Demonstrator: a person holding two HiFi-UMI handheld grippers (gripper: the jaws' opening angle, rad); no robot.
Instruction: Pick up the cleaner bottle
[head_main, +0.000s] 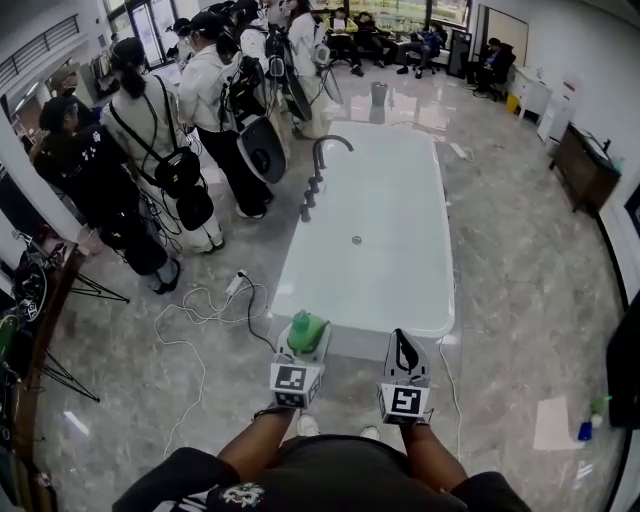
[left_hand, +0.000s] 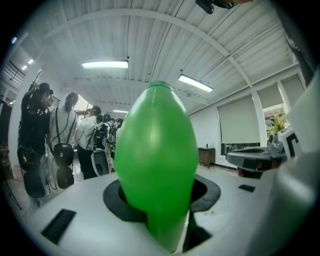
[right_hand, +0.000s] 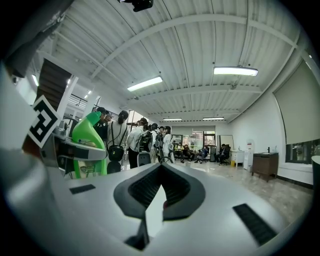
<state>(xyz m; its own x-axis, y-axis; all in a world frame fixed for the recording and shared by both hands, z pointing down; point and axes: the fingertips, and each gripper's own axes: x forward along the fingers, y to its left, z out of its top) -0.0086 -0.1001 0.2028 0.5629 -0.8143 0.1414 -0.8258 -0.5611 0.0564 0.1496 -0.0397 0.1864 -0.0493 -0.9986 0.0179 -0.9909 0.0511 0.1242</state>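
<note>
The green cleaner bottle (head_main: 306, 331) is clamped between the jaws of my left gripper (head_main: 303, 342), held off the floor just before the near end of the white bathtub (head_main: 400, 300). In the left gripper view the bottle (left_hand: 156, 160) fills the middle and stands upright, with the pads of the left gripper (left_hand: 160, 202) pressed on its lower body. My right gripper (head_main: 404, 352) is beside it on the right, its jaws together with nothing between them. The right gripper view shows the closed right gripper (right_hand: 159, 197), and the bottle (right_hand: 88, 141) off to the left in the left gripper (right_hand: 75, 150).
A dark faucet (head_main: 325, 152) stands at the tub's left rim. Several people (head_main: 150, 140) stand to the left of the tub. A white cable (head_main: 205, 305) trails over the floor. Small bottles (head_main: 591, 424) and a sheet lie at the right, near a dark cabinet (head_main: 585, 165).
</note>
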